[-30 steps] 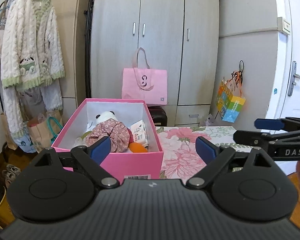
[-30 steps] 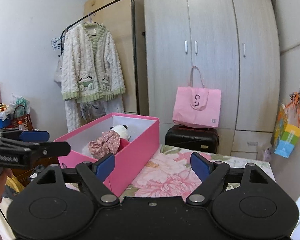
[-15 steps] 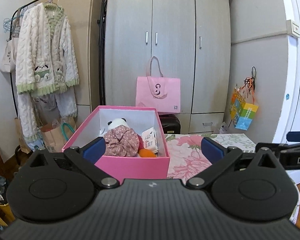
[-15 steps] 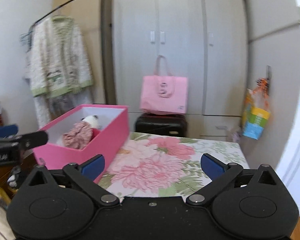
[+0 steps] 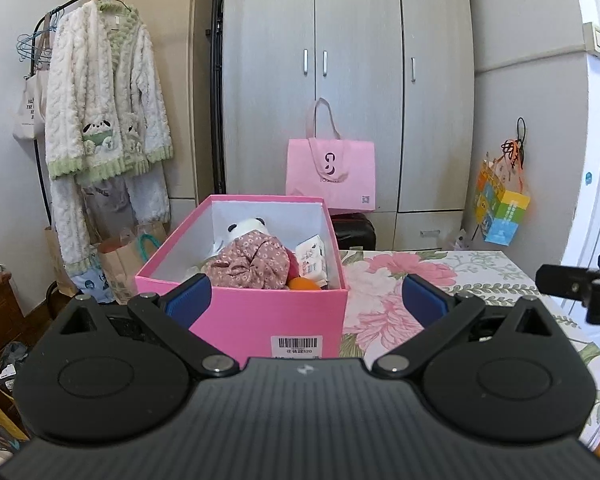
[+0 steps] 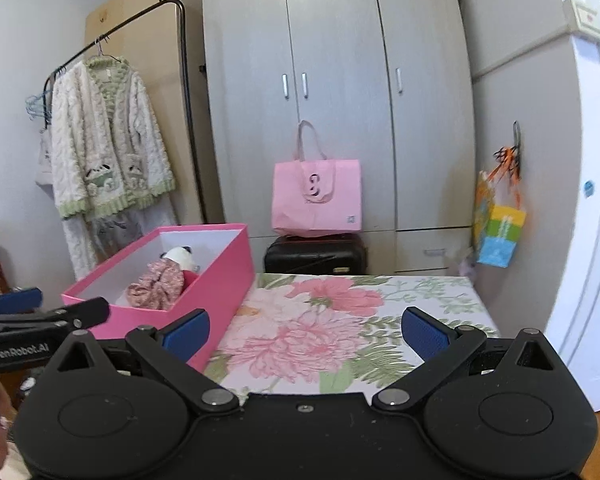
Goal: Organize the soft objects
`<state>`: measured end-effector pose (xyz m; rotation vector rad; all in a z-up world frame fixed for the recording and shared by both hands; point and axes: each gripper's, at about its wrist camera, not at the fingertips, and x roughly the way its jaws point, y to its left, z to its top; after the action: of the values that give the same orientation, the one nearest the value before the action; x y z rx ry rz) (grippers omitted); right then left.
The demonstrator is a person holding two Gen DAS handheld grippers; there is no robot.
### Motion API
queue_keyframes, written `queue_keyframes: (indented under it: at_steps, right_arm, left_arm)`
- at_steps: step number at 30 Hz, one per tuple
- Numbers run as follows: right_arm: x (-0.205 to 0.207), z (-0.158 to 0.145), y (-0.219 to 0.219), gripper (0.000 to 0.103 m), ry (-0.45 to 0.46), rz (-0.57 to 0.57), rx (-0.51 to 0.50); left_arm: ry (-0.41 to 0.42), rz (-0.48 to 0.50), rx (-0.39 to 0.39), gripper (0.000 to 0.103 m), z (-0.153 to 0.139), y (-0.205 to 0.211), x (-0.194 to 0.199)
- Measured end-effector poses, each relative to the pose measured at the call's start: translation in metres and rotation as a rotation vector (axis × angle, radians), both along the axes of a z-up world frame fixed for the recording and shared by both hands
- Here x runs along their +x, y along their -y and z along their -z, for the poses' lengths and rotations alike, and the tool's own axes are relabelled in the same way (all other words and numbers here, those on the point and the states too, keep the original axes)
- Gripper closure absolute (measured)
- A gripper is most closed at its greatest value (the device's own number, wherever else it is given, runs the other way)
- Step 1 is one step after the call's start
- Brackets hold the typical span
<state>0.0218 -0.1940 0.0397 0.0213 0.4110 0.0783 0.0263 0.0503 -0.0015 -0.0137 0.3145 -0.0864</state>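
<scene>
orange item point(image 5: 303, 284) – left view only, box point(image 5: 260, 316)

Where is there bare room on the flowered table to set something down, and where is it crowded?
The flowered table is bare from the pink box's right wall to the table's right and far edges. The box fills the left side. Inside it is crowded: a panda toy, floral cloth, a small packet and something orange; only its left corner shows white floor.

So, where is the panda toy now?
The panda toy lies inside the pink box at its far end, behind the floral cloth bundle, left of centre in both views.
</scene>
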Motion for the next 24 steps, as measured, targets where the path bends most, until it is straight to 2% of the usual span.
queue_keyframes:
  at_steps: [5, 10, 14, 24]
  right_arm:
    - [-0.005, 0.003, -0.001, 0.0, 0.002, 0.024, -0.035]
    - [-0.013, 0.005, -0.005, 0.0, 0.004, -0.02, -0.023]
    - [-0.014, 0.005, -0.008, 0.0, 0.015, 0.009, -0.074]
    - [-0.013, 0.006, -0.002, 0.0, 0.016, 0.05, -0.082]
  left_arm:
    - [0.007, -0.011, 0.013, 0.0, 0.001, 0.004, -0.003]
    - [-0.002, -0.012, 0.04, 0.0, 0.003, 0.009, -0.001]
    - [-0.004, -0.024, 0.047, 0.0, 0.003, 0.01, -0.002]
    - [-0.015, -0.032, 0.06, 0.0, 0.006, 0.011, -0.002]
